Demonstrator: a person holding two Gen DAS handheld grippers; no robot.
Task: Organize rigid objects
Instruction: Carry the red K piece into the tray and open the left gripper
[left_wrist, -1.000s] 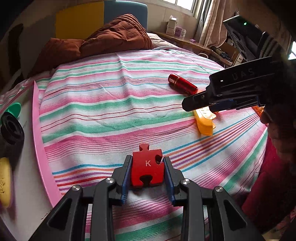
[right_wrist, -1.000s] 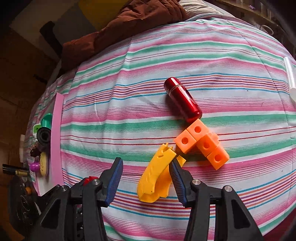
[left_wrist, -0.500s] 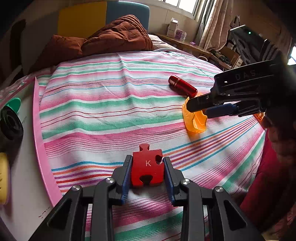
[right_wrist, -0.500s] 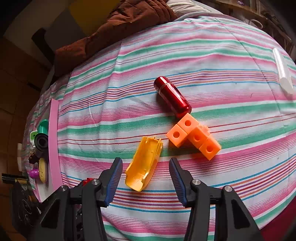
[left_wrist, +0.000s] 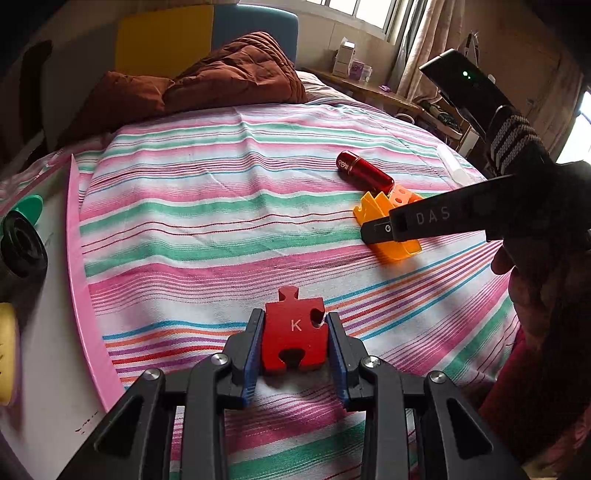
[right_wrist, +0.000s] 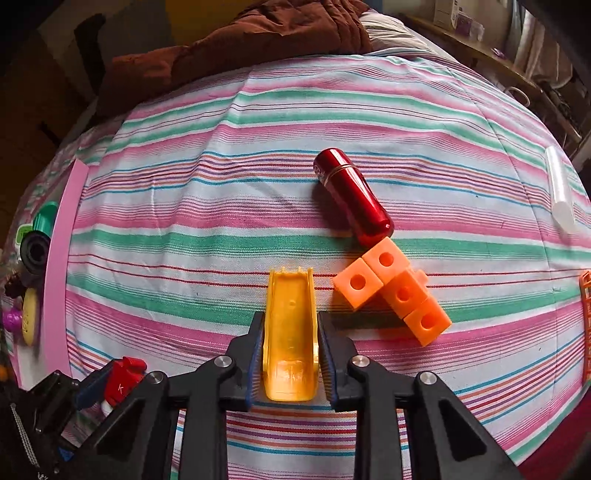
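The right hand-held gripper (right_wrist: 290, 345) had just been closing, and its jaws now stood shut on the yellow shell (right_wrist: 291, 332), a trough-shaped plastic piece lying hollow side up on the bed (right_wrist: 221, 206). The pads met its two thin side walls near the rounded end; the notched far end stuck out past the fingertips. The left hand-held gripper (left_wrist: 295, 332) was clamped on a red puzzle piece (left_wrist: 295, 334) marked K, held just over the striped sheet near the pink tray (left_wrist: 79, 258) at the bed's edge, where a few sorted items already sat.

Just beside the shell lay the orange cubes (right_wrist: 395, 291), linked in a crooked chain, and the red capsule (right_wrist: 352, 197) touched the chain's far end. A clear tube (right_wrist: 559, 188) lay well apart near the right edge.

The risks looked plain. The shell's walls seemed thin and springy, so a hard squeeze could bow them inward and let the piece pop out, or it might pivot in the pads, since most of its length hung ahead of the grip. A lift that swung right could nudge the cubes, and they in turn could set the capsule rolling on the soft, sloping sheet. With both grippers loaded and the tray on the left, the two might also crowd each other on the way there.
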